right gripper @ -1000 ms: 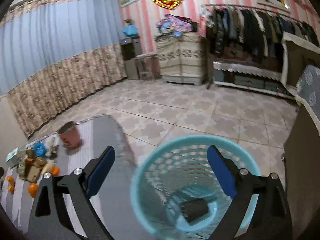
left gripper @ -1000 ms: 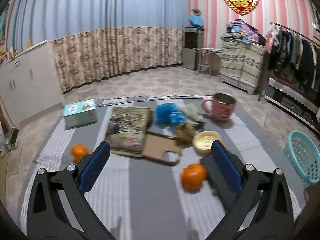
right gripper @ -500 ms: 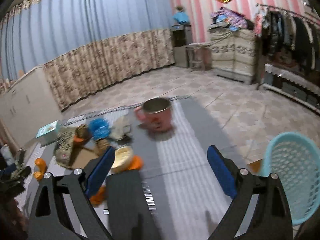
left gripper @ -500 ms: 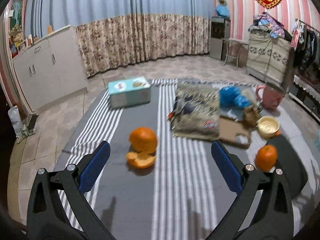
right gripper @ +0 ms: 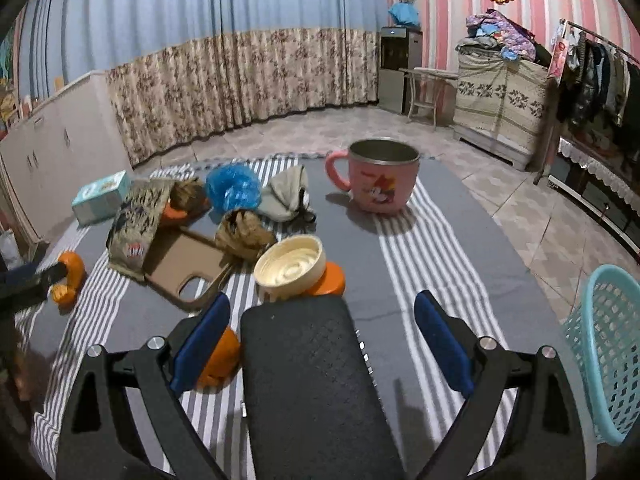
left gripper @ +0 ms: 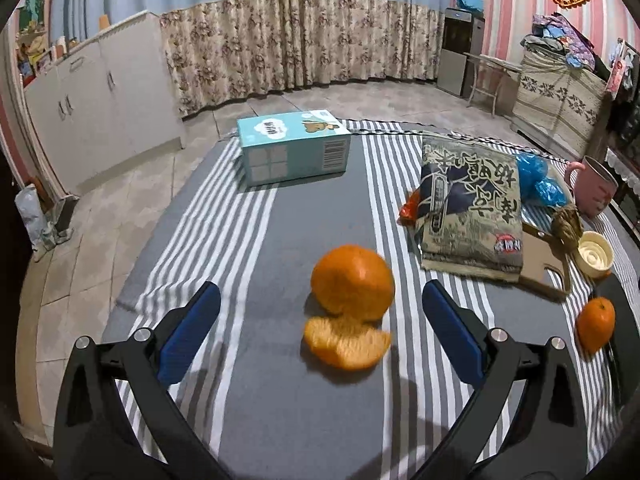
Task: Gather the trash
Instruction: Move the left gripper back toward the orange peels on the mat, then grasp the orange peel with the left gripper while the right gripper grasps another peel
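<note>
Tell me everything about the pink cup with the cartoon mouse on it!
The pink cup with a cartoon mouse picture stands upright on the grey striped cloth, at its far end. It looks like plastic outside with a shiny metal lining and rim. One curved pink handle sticks out on the side nearer the crumpled grey cloth bundle. What can be seen of its inside shows nothing in it. Nothing touches it except the cloth underneath. In the left wrist view it peeks in beside the blue plastic bags.
</note>
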{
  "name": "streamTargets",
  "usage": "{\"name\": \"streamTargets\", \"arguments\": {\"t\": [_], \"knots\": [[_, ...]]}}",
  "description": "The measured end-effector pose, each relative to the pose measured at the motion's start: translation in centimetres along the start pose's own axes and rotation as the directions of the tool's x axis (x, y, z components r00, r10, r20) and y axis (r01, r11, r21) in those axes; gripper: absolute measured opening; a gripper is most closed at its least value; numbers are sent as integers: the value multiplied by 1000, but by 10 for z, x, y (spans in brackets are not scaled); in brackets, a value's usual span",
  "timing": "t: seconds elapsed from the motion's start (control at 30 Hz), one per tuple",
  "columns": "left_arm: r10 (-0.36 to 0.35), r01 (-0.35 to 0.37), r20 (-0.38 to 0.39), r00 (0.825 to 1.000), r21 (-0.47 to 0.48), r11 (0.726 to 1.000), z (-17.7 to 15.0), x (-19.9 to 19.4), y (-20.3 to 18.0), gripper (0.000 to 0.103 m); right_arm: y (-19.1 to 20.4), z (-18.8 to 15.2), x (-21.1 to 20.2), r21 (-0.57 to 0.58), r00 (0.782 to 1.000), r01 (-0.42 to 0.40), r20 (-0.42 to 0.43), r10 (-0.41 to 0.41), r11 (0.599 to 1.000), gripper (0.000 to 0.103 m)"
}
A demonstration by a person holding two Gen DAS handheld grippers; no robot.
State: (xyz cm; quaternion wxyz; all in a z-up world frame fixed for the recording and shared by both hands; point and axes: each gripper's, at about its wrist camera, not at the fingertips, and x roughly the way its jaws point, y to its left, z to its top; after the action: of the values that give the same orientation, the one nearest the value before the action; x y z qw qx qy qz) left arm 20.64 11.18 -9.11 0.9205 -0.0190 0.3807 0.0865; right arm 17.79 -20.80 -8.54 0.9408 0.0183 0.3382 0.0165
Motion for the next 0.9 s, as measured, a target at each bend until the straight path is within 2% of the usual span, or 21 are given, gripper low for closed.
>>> {"name": "streamTargets", "arguments": {"t": [0.13,0.2,0.33,0.4,0.47,0.6,0.73,0.8,0.87,0.9], "knots": [[9,-9,-7,1000,0,1000,7,14,0,97,6,-5,3,-30,1000,10,-15,-11,999,91],[8,-8,-43,999,1,1000,6,24,-1,96,7,-7,3,-39,1000,9,-22,-10,999,91],[-25,26,-95,995,11,1000,0,35,-4,70,16,-10,7,-52,999,-2,-33,0,999,91],[-51,52,-97,994,9,999,1,36,-4,60,20,-10,7,-61,999,-14,-36,12,998,91],[-77,79,-88,993,18,997,1,32,-6,45,26,-12,7,-73,999,-33,-40,30,997,91],[-77,79,-80,994,30,996,-2,25,-7,41,40,-17,9,-96,995,-83,-66,77,992,91],[-92,92,-73,993,-6,996,-5,14,6,39,52,-19,10,-127,992,-105,-83,95,986,90],[-85,85,-64,994,-10,996,-7,7,12,39,59,-21,14,-155,990,-108,-101,93,982,84],[-64,64,-51,997,-3,998,-10,0,16,39,64,-22,19,-171,987,-118,-127,97,978,69],[-59,59,-47,997,-2,998,-9,-1,17,39,65,-23,21,-175,985,-121,-140,97,977,66]]}}
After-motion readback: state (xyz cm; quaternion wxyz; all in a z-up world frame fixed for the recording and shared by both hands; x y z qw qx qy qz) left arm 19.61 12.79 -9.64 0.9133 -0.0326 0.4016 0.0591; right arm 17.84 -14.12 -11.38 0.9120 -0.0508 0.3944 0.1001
